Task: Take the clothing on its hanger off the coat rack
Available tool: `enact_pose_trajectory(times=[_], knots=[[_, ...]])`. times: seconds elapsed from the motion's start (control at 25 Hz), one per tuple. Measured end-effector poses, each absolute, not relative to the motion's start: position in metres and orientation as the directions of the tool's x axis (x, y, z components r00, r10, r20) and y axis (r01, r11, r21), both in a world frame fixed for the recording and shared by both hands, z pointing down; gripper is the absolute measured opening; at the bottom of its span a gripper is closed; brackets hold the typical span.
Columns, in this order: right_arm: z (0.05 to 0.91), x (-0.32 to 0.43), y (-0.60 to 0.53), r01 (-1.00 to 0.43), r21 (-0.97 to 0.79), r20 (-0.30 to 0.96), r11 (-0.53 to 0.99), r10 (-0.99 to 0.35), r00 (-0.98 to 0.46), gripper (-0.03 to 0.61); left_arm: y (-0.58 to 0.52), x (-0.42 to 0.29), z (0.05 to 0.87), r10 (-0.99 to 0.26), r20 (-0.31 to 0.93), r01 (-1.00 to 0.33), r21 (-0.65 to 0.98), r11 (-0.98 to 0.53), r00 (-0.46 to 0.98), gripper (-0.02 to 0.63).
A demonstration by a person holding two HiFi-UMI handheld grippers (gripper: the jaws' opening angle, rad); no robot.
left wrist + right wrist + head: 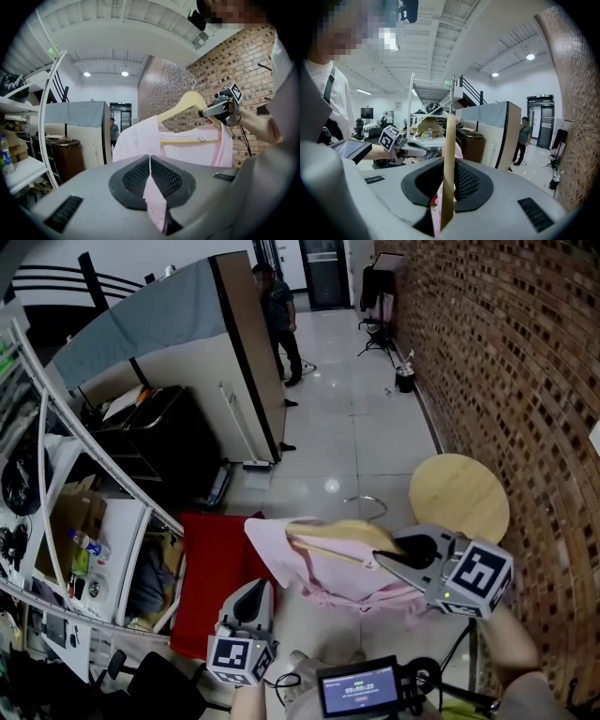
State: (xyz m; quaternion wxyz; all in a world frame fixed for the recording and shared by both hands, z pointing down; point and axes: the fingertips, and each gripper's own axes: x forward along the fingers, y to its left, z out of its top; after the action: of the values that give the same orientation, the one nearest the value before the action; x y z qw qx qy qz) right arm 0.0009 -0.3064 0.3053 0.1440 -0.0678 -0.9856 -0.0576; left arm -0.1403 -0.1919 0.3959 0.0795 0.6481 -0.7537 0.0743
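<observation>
**Pink shirt** (323, 579) on wooden hanger (339, 533): held in the air over the tiled floor (356, 437), touching no rack.

**Right gripper** (384, 563): jaws clamped on the hanger's right arm.

**Left gripper** (255, 594): jaws pinched on a fold of shirt fabric, below the hanger's left end.

**Hanger:** long axis runs left to right between the grippers. The right one is nearer and likely bears the weight.

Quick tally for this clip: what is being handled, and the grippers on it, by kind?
pink garment: 1
wooden hanger: 1
grippers: 2 (left gripper shut on the garment's fabric, right gripper shut on the hanger)
Total: 4
</observation>
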Motion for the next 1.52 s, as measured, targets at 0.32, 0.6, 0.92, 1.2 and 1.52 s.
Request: enact_pose_trajectory(times=[0.32,0.6,0.92,1.2,1.52], knots=[[0.304,-0.031,-0.278,0.207,0.088,0.289,0.974,0.174,-0.942,0.034,-0.154,-0.165,0.397,-0.955,0.219,-0.98,-0.009,0.201,-0.198,0.012],[0.303,-0.056,-0.244,0.242,0.081,0.3,0.967,0.208,-0.931,0.034,-0.124,-0.186,0.393,-0.949,0.224,-0.973,-0.002,0.229,-0.223,0.012],[0.308,-0.09,-0.208,0.276,0.077,0.295,0.958,0.243,-0.924,0.034,-0.096,-0.211,0.394,-0.948,0.222,-0.973,0.0,0.232,-0.226,0.012],[0.305,-0.13,-0.179,0.309,0.083,0.315,0.947,0.269,-0.91,0.034,-0.064,-0.252,0.393,-0.943,0.216,-0.965,0.008,0.263,-0.255,0.012],[0.3,-0.173,-0.146,0.368,0.092,0.367,0.925,0.312,-0.876,0.034,-0.033,-0.295,0.39,-0.934,0.203,-0.953,0.012,0.303,-0.294,0.012]])
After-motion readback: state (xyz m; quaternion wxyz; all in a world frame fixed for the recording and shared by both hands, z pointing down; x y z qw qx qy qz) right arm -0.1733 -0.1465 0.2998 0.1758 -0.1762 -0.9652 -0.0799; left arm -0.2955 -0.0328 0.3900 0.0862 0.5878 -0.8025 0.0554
